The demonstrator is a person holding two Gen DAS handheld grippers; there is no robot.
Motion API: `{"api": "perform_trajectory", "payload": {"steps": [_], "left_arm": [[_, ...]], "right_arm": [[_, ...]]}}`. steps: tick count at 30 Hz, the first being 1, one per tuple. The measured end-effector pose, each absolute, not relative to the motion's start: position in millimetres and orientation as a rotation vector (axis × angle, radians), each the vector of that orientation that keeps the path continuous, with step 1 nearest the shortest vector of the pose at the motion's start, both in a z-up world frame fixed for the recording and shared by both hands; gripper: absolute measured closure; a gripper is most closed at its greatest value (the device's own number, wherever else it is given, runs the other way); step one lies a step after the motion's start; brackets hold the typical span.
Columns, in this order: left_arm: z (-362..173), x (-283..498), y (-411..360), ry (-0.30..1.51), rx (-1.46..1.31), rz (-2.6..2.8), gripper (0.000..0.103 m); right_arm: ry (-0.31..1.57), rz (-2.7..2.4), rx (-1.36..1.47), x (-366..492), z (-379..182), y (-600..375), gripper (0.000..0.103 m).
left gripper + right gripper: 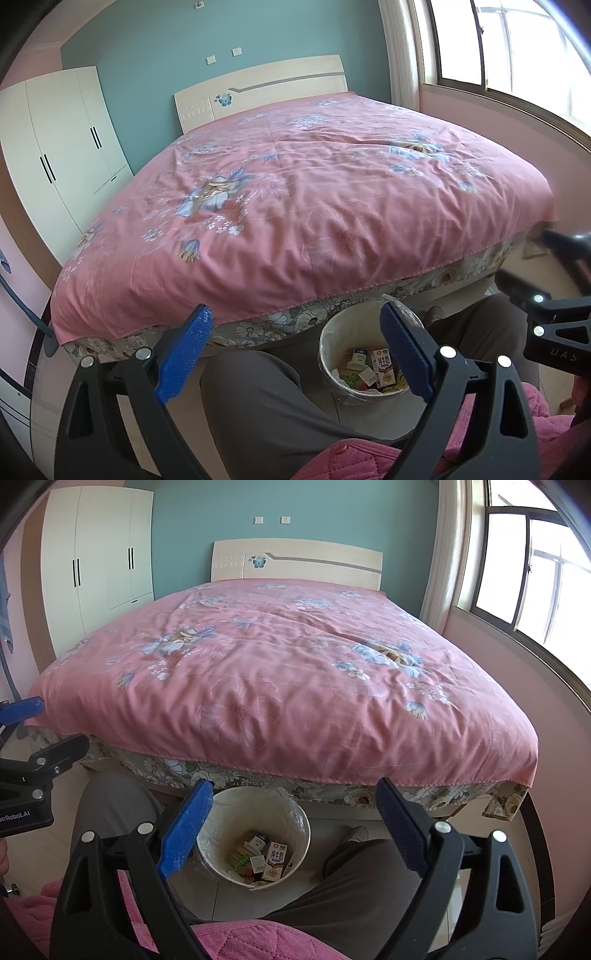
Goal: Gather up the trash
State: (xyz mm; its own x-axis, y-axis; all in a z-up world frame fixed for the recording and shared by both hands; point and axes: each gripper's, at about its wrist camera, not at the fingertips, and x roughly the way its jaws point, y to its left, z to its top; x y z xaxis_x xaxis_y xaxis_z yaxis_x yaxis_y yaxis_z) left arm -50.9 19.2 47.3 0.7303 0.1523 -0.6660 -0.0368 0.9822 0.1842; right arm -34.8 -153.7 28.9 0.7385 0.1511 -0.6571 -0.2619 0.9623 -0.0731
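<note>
Both grippers hang empty with their blue pads spread wide: the left gripper [295,354] and the right gripper [295,827] each clamp nothing. Below and between them, on the floor between the person's knees, stands the bin [299,825], just beside the foot of the bed [280,672]. It already holds the trash [264,854] (a milk carton and small boxes). No loose litter shows on the bed cover or floor. In the right view the bin sits nearly centred under the gripper, so that hand looks slightly nearer.

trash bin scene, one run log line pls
left gripper: open, empty | right gripper: open, empty | trash bin: holds cartons | bed: bare
</note>
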Motion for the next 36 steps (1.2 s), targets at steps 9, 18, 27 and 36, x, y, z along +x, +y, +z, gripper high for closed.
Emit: {"api": "perform_trajectory", "payload": {"steps": [9,18,27,36], "left_arm": [[47.6,-50.8,19.2,0.747,0.166,0.102,0.010],[49.9,-51.6,17.5,0.745,0.165,0.101,0.010],[49.6,-51.6,17.8,0.746,0.164,0.101,0.010],[49.6,-51.6,17.7,0.746,0.164,0.102,0.010]], "right_arm": [[0.705,0.238,-0.167,-34.8,28.6,-151.5,0.015],[0.706,0.245,-0.164,-34.7,28.7,-152.3,0.015],[0.707,0.244,-0.164,-34.7,28.7,-152.4,0.015],[0.710,0.247,-0.163,-34.5,27.7,-152.2,0.015]]}}
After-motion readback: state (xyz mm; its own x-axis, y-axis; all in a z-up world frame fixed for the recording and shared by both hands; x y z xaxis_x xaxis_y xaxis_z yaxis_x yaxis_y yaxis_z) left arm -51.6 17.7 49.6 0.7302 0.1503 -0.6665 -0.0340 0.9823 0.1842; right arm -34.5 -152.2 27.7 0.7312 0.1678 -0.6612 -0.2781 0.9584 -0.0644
